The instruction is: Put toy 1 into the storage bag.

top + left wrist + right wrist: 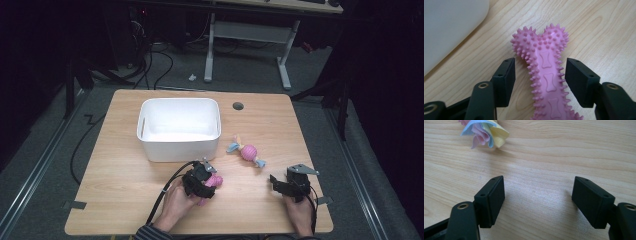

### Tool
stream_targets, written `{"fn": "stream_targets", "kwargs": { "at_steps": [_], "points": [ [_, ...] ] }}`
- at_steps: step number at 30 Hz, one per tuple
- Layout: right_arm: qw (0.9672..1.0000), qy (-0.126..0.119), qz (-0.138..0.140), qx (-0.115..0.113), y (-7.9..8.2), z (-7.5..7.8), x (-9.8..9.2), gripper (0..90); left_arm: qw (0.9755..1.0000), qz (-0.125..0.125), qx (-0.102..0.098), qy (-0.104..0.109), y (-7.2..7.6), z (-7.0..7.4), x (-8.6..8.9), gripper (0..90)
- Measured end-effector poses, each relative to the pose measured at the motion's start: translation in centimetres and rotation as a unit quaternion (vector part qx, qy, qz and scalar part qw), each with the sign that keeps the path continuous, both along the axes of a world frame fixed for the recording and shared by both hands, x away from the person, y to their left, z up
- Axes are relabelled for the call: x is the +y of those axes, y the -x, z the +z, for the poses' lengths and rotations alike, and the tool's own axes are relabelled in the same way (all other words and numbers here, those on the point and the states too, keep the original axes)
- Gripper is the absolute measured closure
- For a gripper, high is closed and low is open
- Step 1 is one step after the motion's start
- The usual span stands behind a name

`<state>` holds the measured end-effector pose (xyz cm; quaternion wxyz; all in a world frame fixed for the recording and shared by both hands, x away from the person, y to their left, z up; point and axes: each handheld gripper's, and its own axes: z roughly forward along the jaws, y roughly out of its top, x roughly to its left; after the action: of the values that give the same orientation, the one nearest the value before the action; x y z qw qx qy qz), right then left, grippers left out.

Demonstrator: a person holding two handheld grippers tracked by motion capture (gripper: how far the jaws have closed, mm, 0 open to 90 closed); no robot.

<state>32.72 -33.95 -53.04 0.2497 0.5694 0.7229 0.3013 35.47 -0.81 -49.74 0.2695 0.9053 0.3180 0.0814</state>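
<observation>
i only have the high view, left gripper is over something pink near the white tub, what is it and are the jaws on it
Observer: It is a pink spiky rubber bone toy. The left gripper straddles its shaft, and a small gap shows at each pad.

Operator: is the right gripper holding anything

Observer: No. The right gripper stands open over bare wooden table, nothing between the jaws.

Operator: what is ahead of it

Observer: The frilled pink, blue and yellow cloth end of the candy-shaped pink toy lies beyond the left jaw, apart from it.
</observation>
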Motion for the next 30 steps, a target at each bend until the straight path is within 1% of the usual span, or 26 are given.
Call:
{"fn": "stream_targets", "kwargs": {
  "at_steps": [6, 7, 11, 13, 18, 22, 27, 30],
  "points": [
    [1.0, 0.0, 0.0, 0.0, 0.0, 0.0, 0.01, 26.6, 1.0, -0.002, 0.003, 0.002, 0.1, -0.3, -0.14, 46.2],
    [1.0, 0.0, 0.0, 0.0, 0.0, 0.0, 0.01, 26.6, 1.0, -0.002, 0.002, 0.003, 0.15, -0.32, -0.21, 48.1],
    [1.0, 0.0, 0.0, 0.0, 0.0, 0.0, 0.0, 26.6, 1.0, -0.006, 0.0, -0.003, 0.26, -0.33, -0.39, 51.7],
    [1.0, 0.0, 0.0, 0.0, 0.0, 0.0, 0.0, 26.6, 1.0, -0.005, -0.002, -0.006, 0.31, -0.33, -0.49, 52.1],
    [1.0, 0.0, 0.0, 0.0, 0.0, 0.0, 0.0, 26.6, 1.0, -0.004, 0.002, -0.005, 0.23, -0.33, -0.47, 54.4],
    [1.0, 0.0, 0.0, 0.0, 0.0, 0.0, 0.0, 26.6, 1.0, -0.003, -0.003, -0.005, 0.26, -0.34, -0.48, 55.9],
    [1.0, 0.0, 0.0, 0.0, 0.0, 0.0, 0.0, 26.6, 1.0, -0.003, -0.002, -0.003, 0.2, -0.32, -0.43, 56.9],
    [1.0, 0.0, 0.0, 0.0, 0.0, 0.0, 0.01, 26.6, 1.0, -0.006, -0.005, -0.003, 0.22, -0.33, -0.41, 57.8]
  ]
}}
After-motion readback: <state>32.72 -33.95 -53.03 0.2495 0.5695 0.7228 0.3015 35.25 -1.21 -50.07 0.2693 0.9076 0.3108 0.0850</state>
